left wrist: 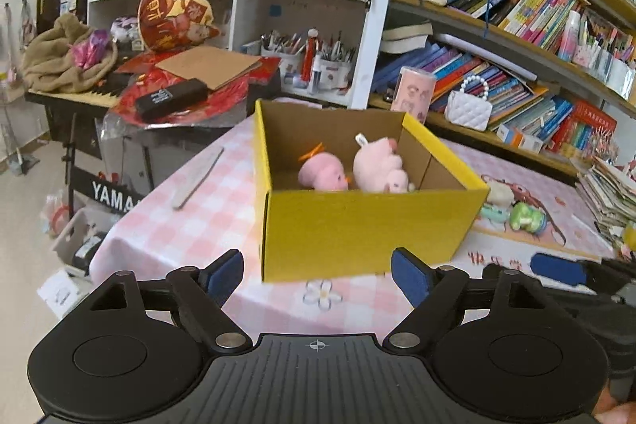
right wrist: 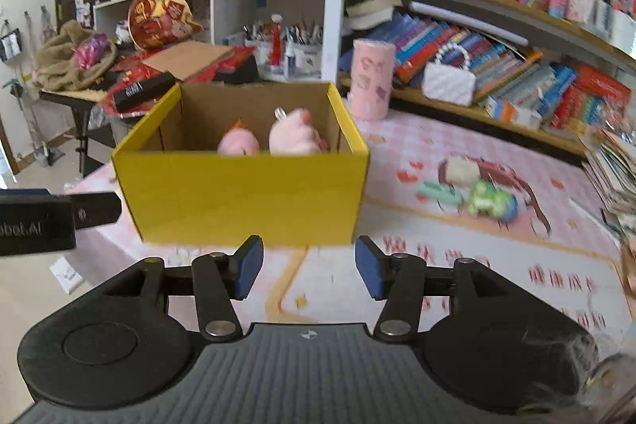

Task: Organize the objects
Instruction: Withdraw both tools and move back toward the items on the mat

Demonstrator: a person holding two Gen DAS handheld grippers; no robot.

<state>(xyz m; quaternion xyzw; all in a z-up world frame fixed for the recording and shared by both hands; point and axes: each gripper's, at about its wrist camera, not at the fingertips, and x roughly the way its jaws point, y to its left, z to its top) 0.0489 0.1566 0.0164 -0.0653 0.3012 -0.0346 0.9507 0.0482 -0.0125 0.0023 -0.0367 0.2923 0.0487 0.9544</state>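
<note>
Both grippers are empty. My left gripper [left wrist: 317, 275] stands wide, nothing between its blue pads; my right gripper [right wrist: 309, 267] stands at a middling gap, also with nothing between the pads. Both sit just short of the near wall of the yellow box [left wrist: 369, 221], above the pink checked tablecloth [left wrist: 190, 225].

Inside the box lie two pink plush toys [left wrist: 324, 171], side by side and touching or nearly so (I judge that part of the sorting done).

What is left loose lies on the cloth to the right of the box: a green toy [right wrist: 491, 203], a mint-coloured piece [right wrist: 439, 192] just beside it, and a pale beige item [right wrist: 461, 170] behind those. The three are near one another and apart from the box. Blur keeps me from naming them more closely.

The governing relation: these loose items lie ahead and to the right of both sets of fingers. In the right wrist view they are nearer the pads than in the left wrist view, where they sit beyond the box's right corner. I judge the right hand the better placed. The mint piece seems to lie with its long axis across the view, though the blur leaves that uncertain.

A pink cylinder [right wrist: 371, 78] stands upright behind the box.
</note>
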